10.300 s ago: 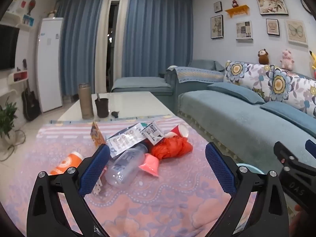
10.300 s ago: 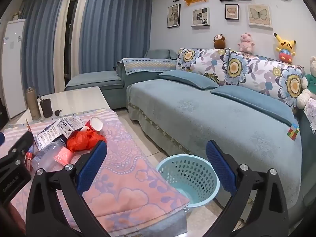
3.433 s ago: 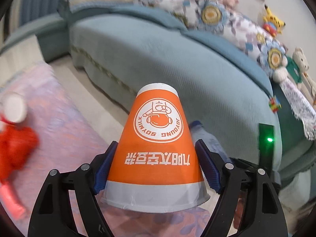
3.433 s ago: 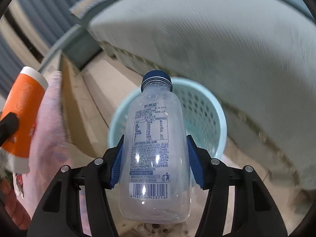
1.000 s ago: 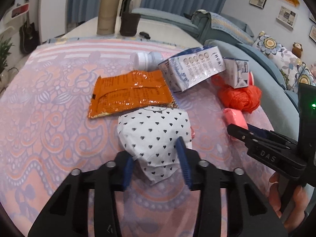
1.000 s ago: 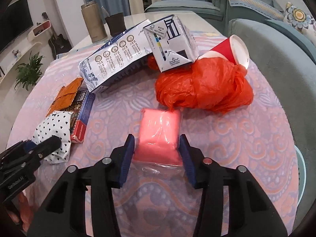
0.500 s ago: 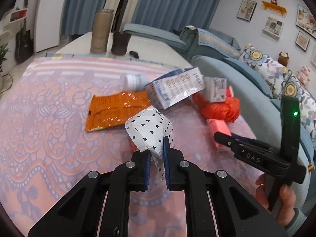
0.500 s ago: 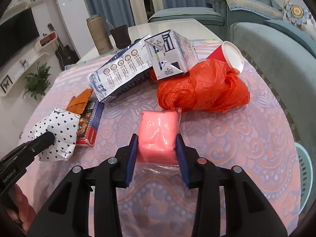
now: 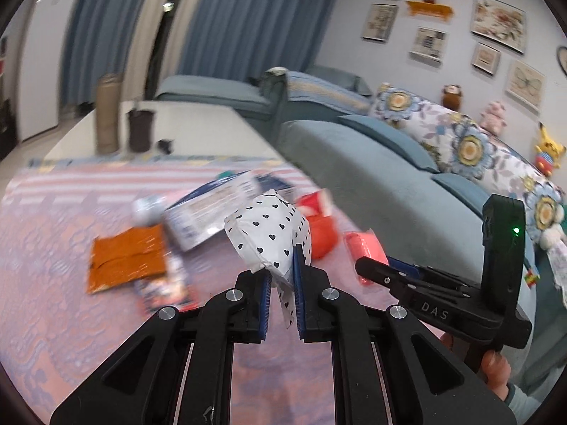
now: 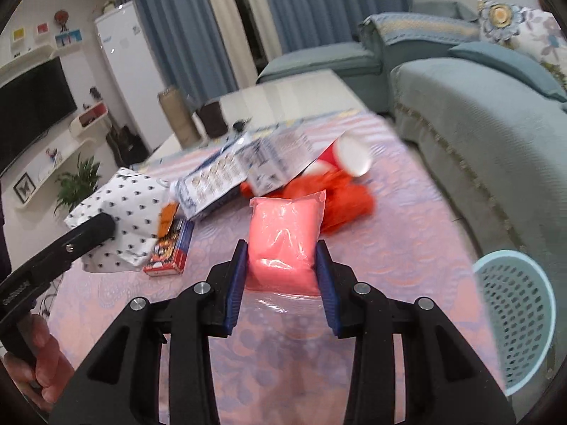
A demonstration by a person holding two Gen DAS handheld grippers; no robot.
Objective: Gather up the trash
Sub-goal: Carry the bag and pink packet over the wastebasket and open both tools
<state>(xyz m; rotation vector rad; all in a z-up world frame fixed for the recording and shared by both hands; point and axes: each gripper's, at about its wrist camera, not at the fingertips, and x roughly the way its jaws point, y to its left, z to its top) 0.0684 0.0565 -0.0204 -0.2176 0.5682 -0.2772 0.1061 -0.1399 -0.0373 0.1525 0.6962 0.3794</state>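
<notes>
My left gripper (image 9: pixel 281 265) is shut on a white paper bag with black hearts (image 9: pixel 265 226) and holds it above the pink tablecloth (image 9: pixel 53 248). In the right wrist view that bag (image 10: pixel 124 202) hangs at the left on the left gripper (image 10: pixel 102 228). My right gripper (image 10: pixel 281 248) is shut on a pink packet in clear plastic (image 10: pixel 285 226), lifted off the cloth. The left wrist view shows the pink packet (image 9: pixel 363 244) at the tip of the right gripper (image 9: pixel 368 269). A light blue basket (image 10: pixel 514 318) stands on the floor at the lower right.
On the cloth lie milk cartons (image 10: pixel 212 184), a red cup (image 10: pixel 349 159), an orange-red plastic bag (image 10: pixel 347 205), an orange wrapper (image 9: pixel 127 262), a small printed box (image 10: pixel 170 248) and a white bottle (image 9: pixel 149 209). A thermos (image 9: pixel 106 124) and dark cup (image 9: pixel 140 134) stand farther back. The sofa (image 10: pixel 496 124) runs along the right.
Both grippers have closed on their items and risen off the cloth: the left with the heart-print bag, the right with the pink packet. The basket has come into the right view.
</notes>
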